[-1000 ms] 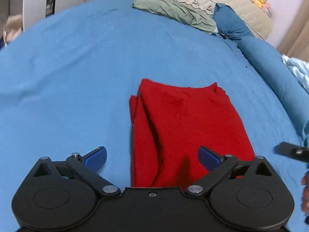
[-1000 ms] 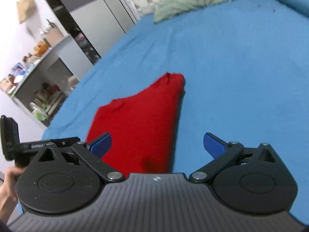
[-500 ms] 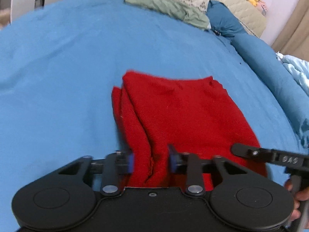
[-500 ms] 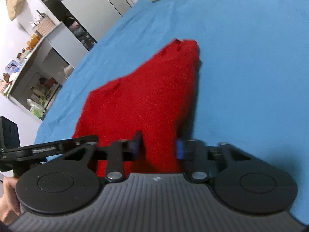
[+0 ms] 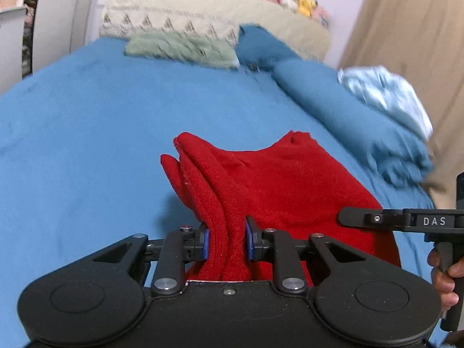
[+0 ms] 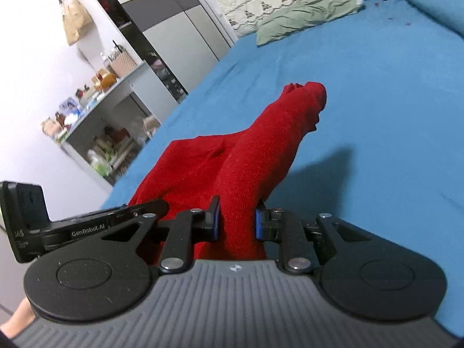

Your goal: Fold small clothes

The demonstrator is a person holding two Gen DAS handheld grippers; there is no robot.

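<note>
A red knit garment point(image 5: 278, 191) lies folded on the blue bed sheet point(image 5: 87, 133), its near edge lifted. My left gripper point(image 5: 226, 239) is shut on the garment's near left corner. My right gripper point(image 6: 236, 221) is shut on the garment's point(image 6: 261, 150) near right corner, and its far end hangs down to the sheet point(image 6: 377, 92). The right gripper shows at the right of the left wrist view point(image 5: 406, 221). The left gripper shows at the left of the right wrist view point(image 6: 87, 226).
A green cloth point(image 5: 179, 47) and a cream quilt point(image 5: 203, 20) lie at the bed's head. A blue bolster point(image 5: 348, 121) and a light blue cloth point(image 5: 385, 92) lie along the right side. Shelves point(image 6: 95, 133) and a wardrobe point(image 6: 174, 26) stand left of the bed.
Both grippers went from open to shut on the garment's near edge. They have lifted that edge off the sheet, and the cameras now tilt up toward the bed's head.
</note>
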